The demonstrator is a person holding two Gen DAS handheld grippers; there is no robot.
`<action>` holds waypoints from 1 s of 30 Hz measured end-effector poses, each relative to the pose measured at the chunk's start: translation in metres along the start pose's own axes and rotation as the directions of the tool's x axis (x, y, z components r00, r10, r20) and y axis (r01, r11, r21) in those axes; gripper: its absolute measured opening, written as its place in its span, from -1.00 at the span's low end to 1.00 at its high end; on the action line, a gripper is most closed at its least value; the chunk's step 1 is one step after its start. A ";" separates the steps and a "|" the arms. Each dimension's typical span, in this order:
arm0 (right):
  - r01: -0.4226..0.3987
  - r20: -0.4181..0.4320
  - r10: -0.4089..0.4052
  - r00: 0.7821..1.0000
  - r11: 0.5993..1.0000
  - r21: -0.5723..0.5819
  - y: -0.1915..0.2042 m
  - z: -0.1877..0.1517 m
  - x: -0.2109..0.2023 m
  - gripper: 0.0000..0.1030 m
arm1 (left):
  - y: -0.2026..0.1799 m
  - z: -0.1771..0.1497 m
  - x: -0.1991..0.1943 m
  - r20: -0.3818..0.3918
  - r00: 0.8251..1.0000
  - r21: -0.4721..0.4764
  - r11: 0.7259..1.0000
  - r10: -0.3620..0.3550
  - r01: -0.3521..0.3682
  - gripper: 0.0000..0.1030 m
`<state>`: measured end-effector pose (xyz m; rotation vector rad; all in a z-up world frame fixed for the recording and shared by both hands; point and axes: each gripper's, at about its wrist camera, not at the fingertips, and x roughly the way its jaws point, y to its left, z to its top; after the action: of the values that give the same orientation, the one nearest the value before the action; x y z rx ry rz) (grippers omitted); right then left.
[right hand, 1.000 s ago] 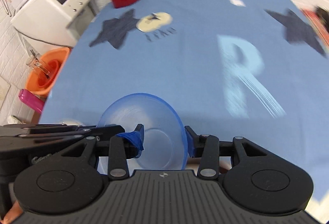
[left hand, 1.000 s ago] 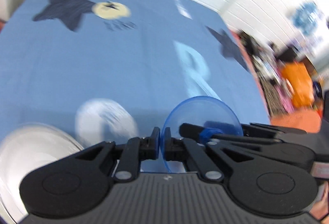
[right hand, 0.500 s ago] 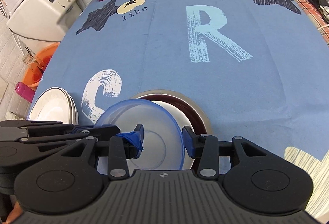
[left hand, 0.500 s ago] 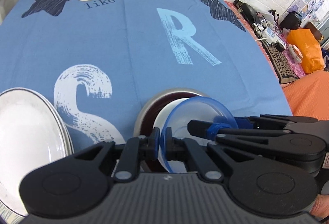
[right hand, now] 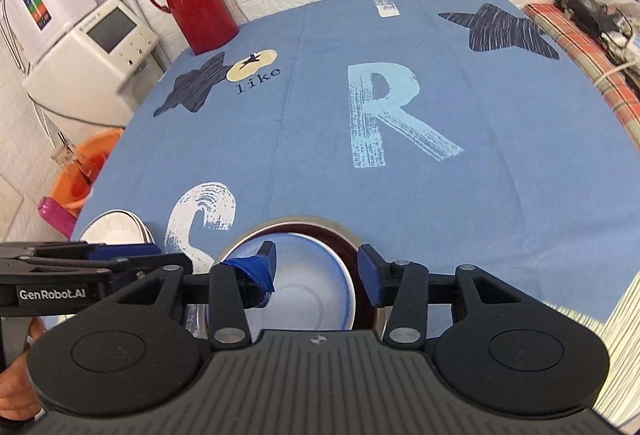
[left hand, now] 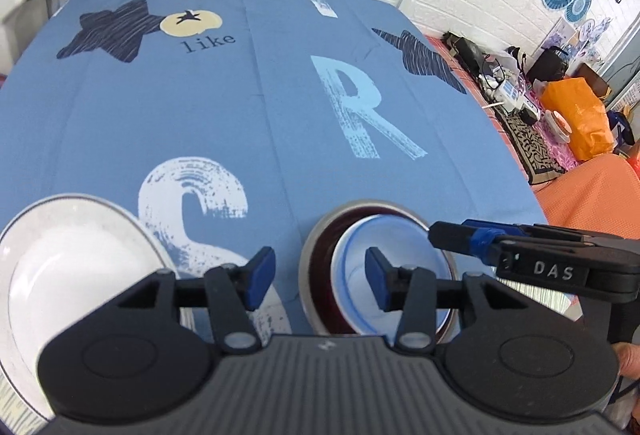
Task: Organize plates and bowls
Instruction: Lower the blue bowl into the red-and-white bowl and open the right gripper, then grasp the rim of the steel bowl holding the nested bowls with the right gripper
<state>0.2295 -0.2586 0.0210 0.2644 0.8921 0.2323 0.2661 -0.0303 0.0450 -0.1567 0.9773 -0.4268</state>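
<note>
A translucent blue bowl (left hand: 396, 239) (right hand: 312, 263) sits nested in a white bowl, inside a metal bowl (left hand: 316, 241) (right hand: 304, 220) with a dark red inner wall, at the near edge of the blue tablecloth. My left gripper (left hand: 318, 279) is open, its right finger over the stack and its left finger over the cloth. My right gripper (right hand: 316, 271) is open too, straddling the blue bowl from above. Neither holds anything. A stack of white plates (left hand: 68, 275) (right hand: 116, 231) lies to the left of the bowls.
A red thermos jug (right hand: 196, 3) stands at the far left corner of the table. Beyond the left edge are a white appliance (right hand: 100, 47) and an orange basin (right hand: 88, 163). Past the right edge are an orange bag (left hand: 580, 115) and clutter.
My left gripper has opened and let go of the blue bowl's rim. The bowl now rests level in the stack instead of hanging tilted. Both grippers have drawn back slightly.
</note>
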 end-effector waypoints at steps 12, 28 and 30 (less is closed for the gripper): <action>-0.018 0.029 0.016 0.999 0.996 0.084 -0.029 -0.041 -0.026 -0.38 | 0.015 -0.011 -0.004 -0.001 0.999 0.075 0.996 0.052 -0.052 -0.02; 0.024 -0.119 0.001 0.993 0.978 0.208 -0.063 -0.038 0.007 -0.33 | 0.021 0.006 0.065 -0.174 0.984 0.133 0.991 0.044 -0.021 0.02; 0.024 -0.135 0.003 0.991 0.981 0.195 -0.060 -0.037 0.012 -0.33 | 0.023 0.004 0.070 -0.190 0.981 0.127 0.992 0.035 -0.011 0.03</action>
<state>0.2127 -0.3065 -0.0292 0.4306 1.0520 0.1536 0.3099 -0.0392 -0.0133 0.0099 1.1371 -0.4869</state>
